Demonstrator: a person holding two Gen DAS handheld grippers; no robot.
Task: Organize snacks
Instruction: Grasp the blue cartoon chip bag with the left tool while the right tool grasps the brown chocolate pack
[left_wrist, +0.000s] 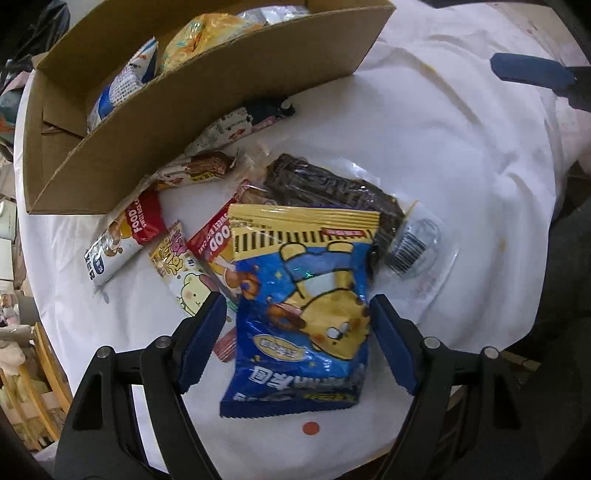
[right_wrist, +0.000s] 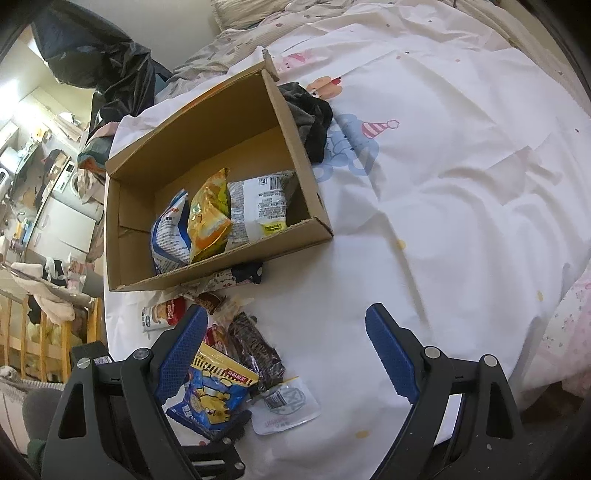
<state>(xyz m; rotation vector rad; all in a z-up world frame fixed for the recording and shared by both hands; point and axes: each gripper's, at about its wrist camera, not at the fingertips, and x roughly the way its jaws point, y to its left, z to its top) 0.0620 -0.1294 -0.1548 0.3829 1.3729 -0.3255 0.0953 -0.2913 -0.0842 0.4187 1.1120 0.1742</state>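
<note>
Left gripper straddles the blue snack bag, right one hangs free over the bed.

Left wrist view: the left gripper (left_wrist: 297, 310) is spread, its fingers (left_wrist: 207, 328) flanking the blue snack bag (left_wrist: 299, 306) atop the snack pile beside the cardboard box (left_wrist: 207, 96). Right wrist view: the right gripper (right_wrist: 286, 332) gapes wide, grasping nothing, above the white bedsheet (right_wrist: 443, 206); three packets (right_wrist: 210, 214) stand inside that box (right_wrist: 122, 221).

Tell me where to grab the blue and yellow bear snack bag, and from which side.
Pinch the blue and yellow bear bag across its puffy middle, coming from above. It lies flat on the sheet, on other snacks, and the open left gripper already straddles its long edges.
</note>
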